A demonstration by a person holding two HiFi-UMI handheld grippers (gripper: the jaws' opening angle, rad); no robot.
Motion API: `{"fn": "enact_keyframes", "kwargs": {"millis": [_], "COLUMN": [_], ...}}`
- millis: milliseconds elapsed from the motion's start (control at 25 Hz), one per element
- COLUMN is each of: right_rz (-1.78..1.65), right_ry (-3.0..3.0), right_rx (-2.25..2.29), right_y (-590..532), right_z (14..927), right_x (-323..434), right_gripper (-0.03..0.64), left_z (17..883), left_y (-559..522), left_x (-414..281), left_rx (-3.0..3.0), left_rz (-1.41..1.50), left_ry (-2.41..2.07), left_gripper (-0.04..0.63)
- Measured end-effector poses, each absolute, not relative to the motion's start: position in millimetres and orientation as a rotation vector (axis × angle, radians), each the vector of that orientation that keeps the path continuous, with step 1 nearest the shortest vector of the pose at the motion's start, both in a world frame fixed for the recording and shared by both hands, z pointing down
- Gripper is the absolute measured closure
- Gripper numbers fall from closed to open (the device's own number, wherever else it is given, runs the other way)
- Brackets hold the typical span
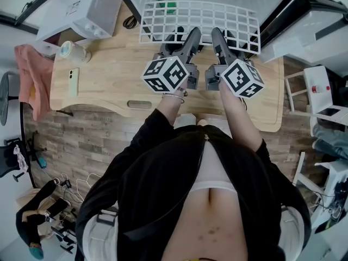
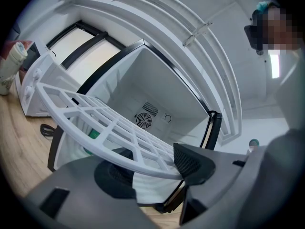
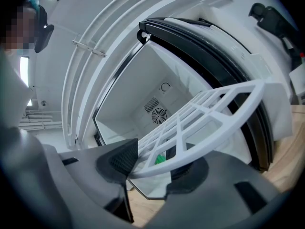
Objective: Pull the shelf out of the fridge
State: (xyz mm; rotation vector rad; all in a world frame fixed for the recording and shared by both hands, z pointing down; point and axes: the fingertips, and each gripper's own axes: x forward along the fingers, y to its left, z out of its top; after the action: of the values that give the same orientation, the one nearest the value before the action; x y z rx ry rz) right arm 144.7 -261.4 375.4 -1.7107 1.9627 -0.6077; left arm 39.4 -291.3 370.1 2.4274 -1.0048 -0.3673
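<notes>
Where: white grid shelf partly out of the fridge, above the tabletop | Grip: left tongs and right tongs each clamped on its front rim | How: I'd pull both level, evenly, straight back.

Fridge on table; shelf partway out, over table.

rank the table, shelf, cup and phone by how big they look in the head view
1. table
2. shelf
3. cup
4. phone
The cup and phone are fairly close. The cup looks only a little bulkier.
</notes>
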Motion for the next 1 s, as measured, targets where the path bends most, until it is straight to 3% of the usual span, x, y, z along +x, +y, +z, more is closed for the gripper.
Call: {"fn": "enact_keyframes", "kwargs": {"millis": [1000], "right_rz": [-0.626], "right_ry": [1.961], "right_rx": [-1.703], "right_y": [-251], "right_z": [377], "right_x": [140], "right_gripper": [0.42], "left_z": [372], "left_y": [-281], "left_x": [34], "left_rx": [2.413], "left_rz": [-0.367], "left_ry": [-0.997], "left_gripper": [0.359]}}
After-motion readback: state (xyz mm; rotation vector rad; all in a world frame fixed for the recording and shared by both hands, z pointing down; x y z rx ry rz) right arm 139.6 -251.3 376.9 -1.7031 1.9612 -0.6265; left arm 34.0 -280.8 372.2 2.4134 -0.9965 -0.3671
